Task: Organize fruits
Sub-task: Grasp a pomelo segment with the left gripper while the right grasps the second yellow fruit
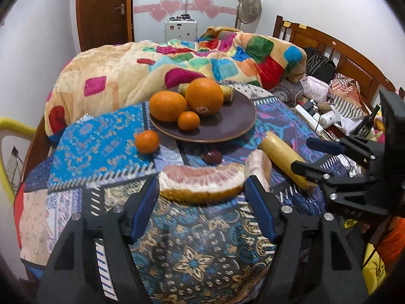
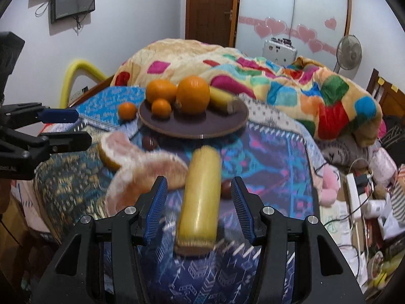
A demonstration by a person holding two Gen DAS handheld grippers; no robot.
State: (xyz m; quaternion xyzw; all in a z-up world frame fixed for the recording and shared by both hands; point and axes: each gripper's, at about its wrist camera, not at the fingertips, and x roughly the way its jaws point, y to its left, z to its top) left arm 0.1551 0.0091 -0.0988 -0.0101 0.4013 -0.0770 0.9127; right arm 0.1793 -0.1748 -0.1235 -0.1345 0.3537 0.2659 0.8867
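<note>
Fruit lies spread over a patterned bedspread [image 1: 106, 139] on a bed, with a dark round plate [image 1: 227, 124] as the central landmark. On the plate sit a large orange [image 1: 204, 95], a second orange [image 1: 167, 105] touching its left side, and a small mandarin [image 1: 188, 120] in front of the pair. Behind the large orange on the plate lie yellow cylindrical pieces [image 1: 227, 92], partly hidden.

Just off the plate's left rim, on the bedspread, rests another mandarin [image 1: 146, 141]. In front of the plate lies a small dark red fruit [image 1: 212, 157]; what kind cannot be told. Nearer the camera than the plate lie two peeled pomelo segments [image 1: 202, 182], pale pink with yellow rind, touching each other. To their right, a long yellow cylinder [image 2: 201, 197] lies lengthwise, pointing toward the plate. A second dark red fruit [image 2: 226, 188] sits just beside its right side.

Left tongs [image 1: 202, 190] are spread wide, their blue pads flanking the nearer pomelo segment without gripping it. Right tongs [image 2: 198, 202] are also spread apart, one pad on either side of the yellow cylinder, with gaps showing on both sides.

Behind the plate, a colourful patchwork blanket [image 1: 177, 60] is heaped on the bed. Farther back stand a wooden door [image 1: 101, 7] and a fan [image 1: 249, 6].
</note>
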